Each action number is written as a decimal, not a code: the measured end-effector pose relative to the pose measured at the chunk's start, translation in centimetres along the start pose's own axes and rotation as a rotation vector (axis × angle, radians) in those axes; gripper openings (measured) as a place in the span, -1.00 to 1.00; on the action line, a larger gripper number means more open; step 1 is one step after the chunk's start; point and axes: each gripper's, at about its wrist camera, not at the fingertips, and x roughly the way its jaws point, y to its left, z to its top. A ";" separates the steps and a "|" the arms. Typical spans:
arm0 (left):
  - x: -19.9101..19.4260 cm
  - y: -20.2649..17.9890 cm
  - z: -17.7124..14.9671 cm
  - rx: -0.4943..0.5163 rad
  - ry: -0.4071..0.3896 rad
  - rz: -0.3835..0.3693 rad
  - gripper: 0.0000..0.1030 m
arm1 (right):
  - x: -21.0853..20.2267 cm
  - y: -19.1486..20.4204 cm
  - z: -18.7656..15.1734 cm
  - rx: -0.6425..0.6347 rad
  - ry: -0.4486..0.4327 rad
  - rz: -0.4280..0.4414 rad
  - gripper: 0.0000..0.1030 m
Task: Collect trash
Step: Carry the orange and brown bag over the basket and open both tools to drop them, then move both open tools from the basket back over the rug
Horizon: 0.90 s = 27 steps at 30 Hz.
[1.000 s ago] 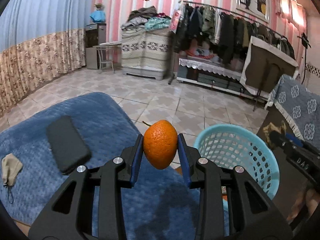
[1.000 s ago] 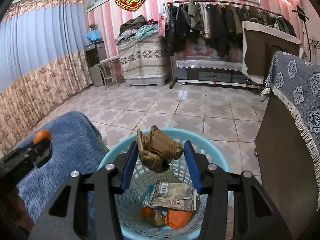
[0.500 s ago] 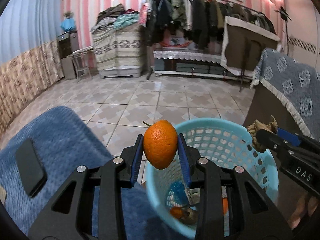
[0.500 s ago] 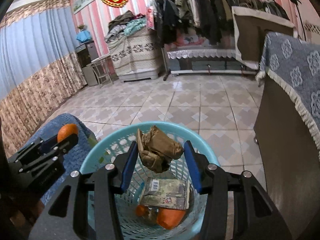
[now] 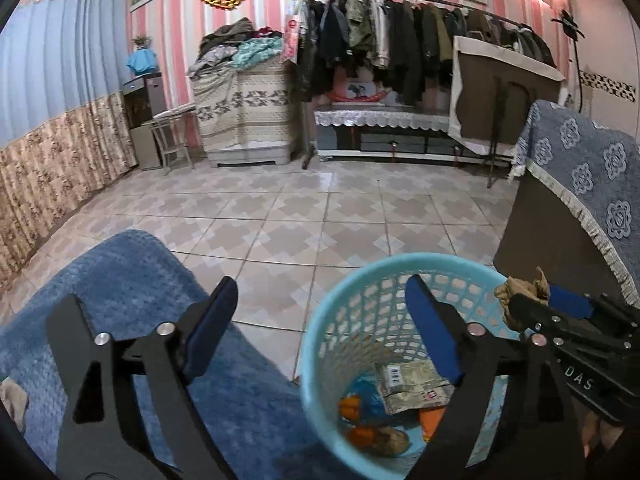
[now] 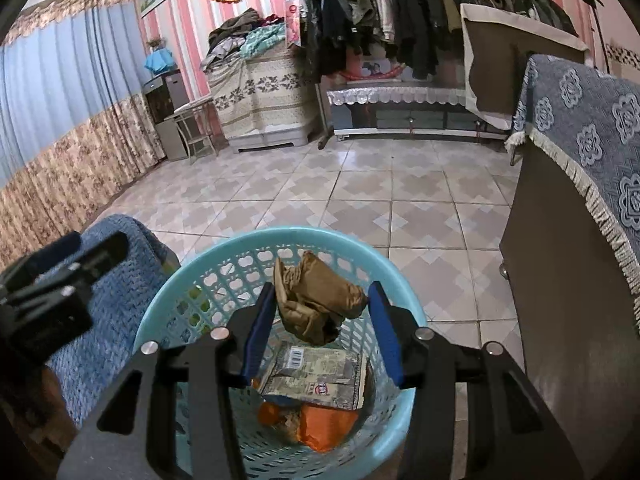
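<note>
Left wrist view first: my left claw [image 5: 320, 332] is spread wide, its jaws have just been opening, and nothing sits between the blue pads now. Its right pad hangs over the open mouth of the light blue plastic basket [image 5: 320, 328], its left pad is out over the blue textured blanket [image 5: 120, 280] just beside the basket. Below the claw, at the bottom of the basket, I can see an orange [image 5: 349, 407] next to a blue wrapper [image 5: 366, 394], a camo-print packet [image 5: 412, 384] with a barcode, and more orange stuff that I can't make out clearly. Off to the right of this claw, my right claw [image 5: 524, 300] pokes in over the basket rim with something tan in its tips.

Right wrist view: that claw [image 6: 320, 316] is pinching a crumpled brown paper wad [image 6: 316, 300], both blue pads pressed on its sides. The wad hangs right above the middle of the basket [image 6: 192, 264], clear of the trash under it. Under the claw lie the same camo packet [image 6: 320, 372] and an orange wrapper [image 6: 324, 428]. My left claw [image 6: 64, 264] shows to the left, over the blanket [image 6: 116, 304] edge near the basket rim. Beyond both claws is tiled floor [image 6: 360, 184], and a dark cabinet [image 6: 560, 320] with a blue flowered cover stands to the right of the basket.
</note>
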 end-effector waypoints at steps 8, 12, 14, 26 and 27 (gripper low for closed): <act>-2.3 3.8 -0.3 -0.047 -0.006 0.066 0.78 | 0.3 1.8 -0.2 -0.061 0.022 -0.029 0.06; -3.1 5.2 -0.8 -0.074 -0.007 0.093 0.81 | 0.7 3.1 -0.3 -0.093 0.024 -0.050 0.58; -3.5 5.9 -1.0 -0.076 -0.009 0.110 0.81 | 0.9 3.5 -0.4 -0.109 0.026 -0.063 0.65; -6.6 10.2 -3.1 -0.146 -0.006 0.176 0.84 | 0.6 5.5 -0.1 -0.145 0.015 -0.093 0.89; -7.0 10.7 -3.4 -0.151 -0.005 0.187 0.85 | 0.5 5.8 -0.1 -0.146 0.011 -0.085 0.90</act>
